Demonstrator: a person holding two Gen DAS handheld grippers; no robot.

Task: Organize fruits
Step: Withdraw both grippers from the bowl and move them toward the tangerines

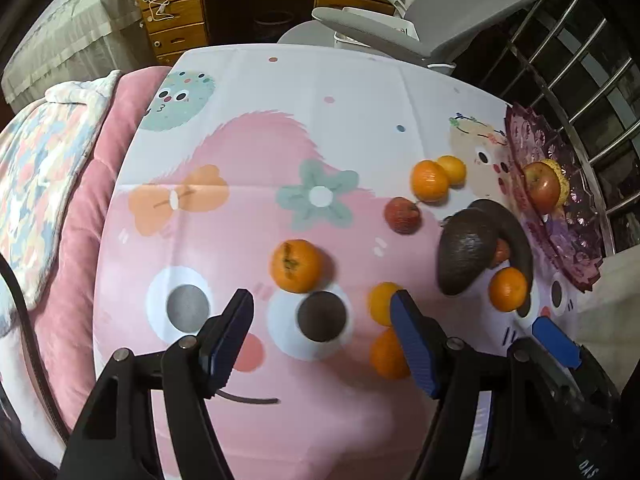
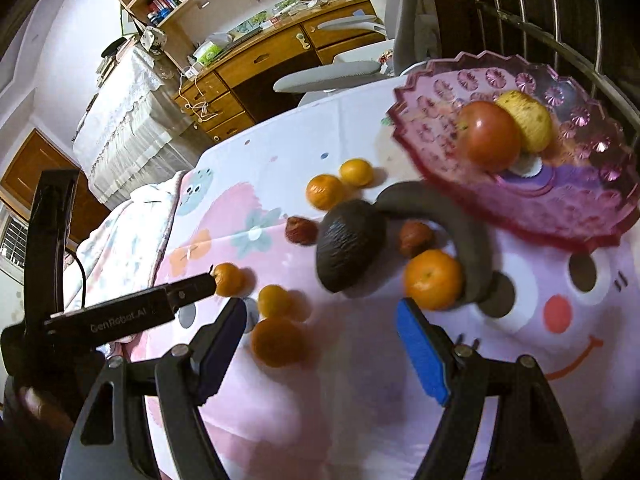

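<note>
Hovering wide open, both empty: left hand-held gripper (image 1: 322,340), right hand-held gripper (image 2: 320,344); risking nudging loose oranges (image 2: 276,342) (round, rolling) off surface (image 2: 360,400).

— What do the tools look like?

— The left gripper (image 1: 322,334) has black plastic arms with triangular cut-outs, silver round screw heads at the joints, and fingers (image 1: 414,346) faced with ribbed blue pads. A black cable (image 1: 28,344) curves beside it.

— And the other?

— The right gripper (image 2: 320,350) has the same build: black frame, silver screws, blue ribbed pads (image 2: 424,356). From its camera, the left tool's black body carries pale lettering, "GenRobot.AI" (image 2: 120,320).
</note>
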